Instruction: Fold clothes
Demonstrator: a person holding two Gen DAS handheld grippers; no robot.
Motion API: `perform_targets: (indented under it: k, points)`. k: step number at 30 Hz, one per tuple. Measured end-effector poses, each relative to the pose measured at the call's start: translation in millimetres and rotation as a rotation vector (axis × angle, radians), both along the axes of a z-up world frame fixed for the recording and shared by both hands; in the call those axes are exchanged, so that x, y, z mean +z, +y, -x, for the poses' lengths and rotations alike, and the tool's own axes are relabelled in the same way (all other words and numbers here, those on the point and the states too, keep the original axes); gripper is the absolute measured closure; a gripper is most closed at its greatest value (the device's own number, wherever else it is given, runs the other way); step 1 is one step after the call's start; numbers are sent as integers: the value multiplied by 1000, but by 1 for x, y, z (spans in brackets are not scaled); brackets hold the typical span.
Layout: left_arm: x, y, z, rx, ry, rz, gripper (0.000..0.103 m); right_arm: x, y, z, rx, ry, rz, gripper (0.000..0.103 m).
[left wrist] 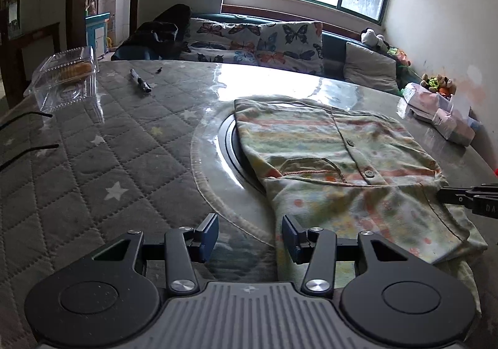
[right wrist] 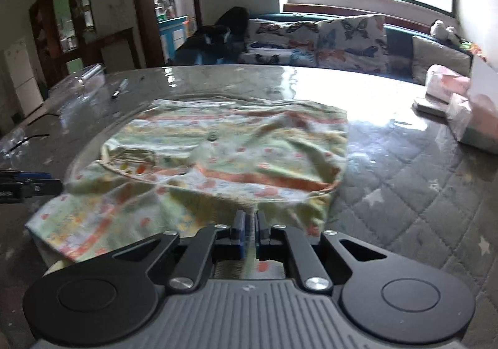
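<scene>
A pale green child's shirt (left wrist: 339, 162) with orange stripes, buttons and a pocket lies partly folded on the table. My left gripper (left wrist: 250, 237) is open and empty at the shirt's near left edge, just above the table. My right gripper (right wrist: 250, 232) is shut on the shirt's near edge (right wrist: 224, 162), with cloth pinched between the blue pads. It also shows at the right edge of the left wrist view (left wrist: 467, 198), at the shirt's side. The left gripper shows at the left edge of the right wrist view (right wrist: 28, 185).
The table (left wrist: 109, 162) has a grey quilted star cover under clear plastic, with a round black inset (left wrist: 228, 146) beneath the shirt. A clear plastic food box (left wrist: 68, 78) and a pen (left wrist: 140, 82) lie far left. Tissue packs (left wrist: 442, 112) sit far right. A sofa (left wrist: 264, 40) stands behind.
</scene>
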State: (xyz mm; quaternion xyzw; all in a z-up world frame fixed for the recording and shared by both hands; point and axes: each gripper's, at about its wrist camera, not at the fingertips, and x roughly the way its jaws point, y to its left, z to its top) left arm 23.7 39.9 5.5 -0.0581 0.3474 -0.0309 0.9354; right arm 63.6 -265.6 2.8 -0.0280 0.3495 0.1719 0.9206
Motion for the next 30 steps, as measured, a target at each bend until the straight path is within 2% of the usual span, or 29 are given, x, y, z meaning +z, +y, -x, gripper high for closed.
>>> perform_targets:
  k: [3,8,11,17,22,26,30]
  points:
    - [11,-2,-2,-13,-27,-4,54,9,-2,3,10,-50,6,95]
    - [19,-25,-12,-89,-46,38,56,9,12,1,98,-57,-8,95]
    - [17,-45,-20,-143,-41,52,56,-1,24,-4,142,-37,-4,92]
    - [15,-74,-32,-217,-35,56,56,-7,18,-10,125,-10,-16,89]
    - [7,-92,-41,-268,-13,77,56,-2,17,-1,161,-11,-23,78]
    - [-4,-103,-41,-296,14,59,56,-6,16,9,185,5,-1,77]
    - [-8,-107,-33,-312,1,30,56,-4,12,22,213,5,-4,73]
